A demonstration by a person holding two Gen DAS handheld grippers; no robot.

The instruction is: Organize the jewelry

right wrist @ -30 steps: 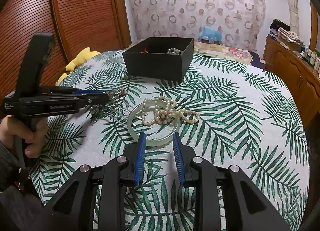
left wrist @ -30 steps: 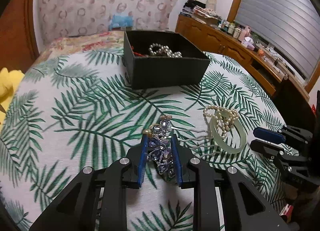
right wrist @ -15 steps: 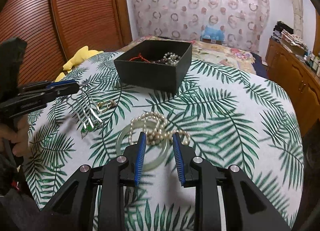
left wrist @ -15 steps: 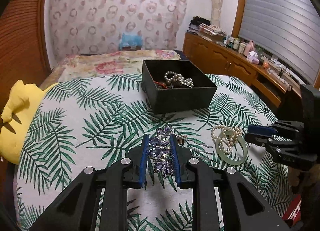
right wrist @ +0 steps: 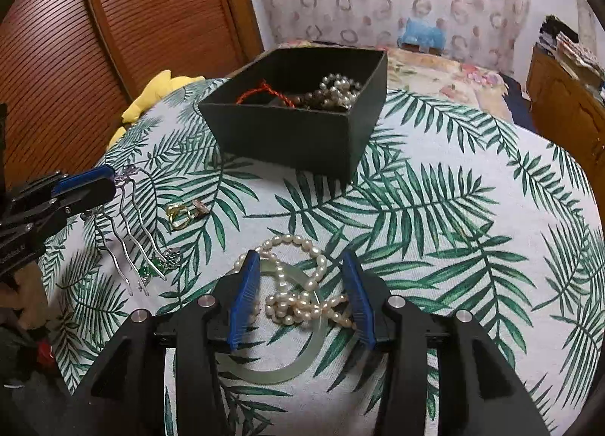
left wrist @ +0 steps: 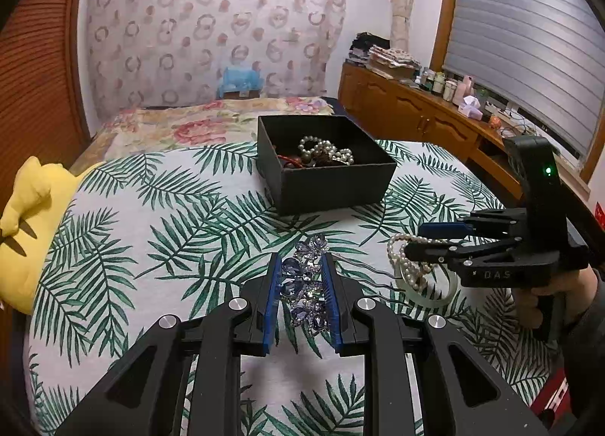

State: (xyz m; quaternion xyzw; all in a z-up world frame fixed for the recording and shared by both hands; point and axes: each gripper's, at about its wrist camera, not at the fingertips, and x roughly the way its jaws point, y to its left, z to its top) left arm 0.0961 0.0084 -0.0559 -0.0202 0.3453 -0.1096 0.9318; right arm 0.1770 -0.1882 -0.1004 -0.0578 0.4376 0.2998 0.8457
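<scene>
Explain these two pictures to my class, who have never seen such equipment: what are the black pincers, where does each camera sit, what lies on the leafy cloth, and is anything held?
No robot here: a person holds a two-finger gripper in each hand, each with a wide-angle camera looking along its fingers. One picture comes from the left gripper, the other from the right gripper; each also shows the other from the side.

The left gripper is closed on a hair comb set with blue-purple stones, its metal prongs hanging below. The right gripper's jaws have just been opening; they straddle a pearl necklace lying over a pale green bangle without pressing it.

On the palm-leaf cloth also lie gold rings and a black box already holding pearls and a red cord. A yellow soft toy sits at the edge.
</scene>
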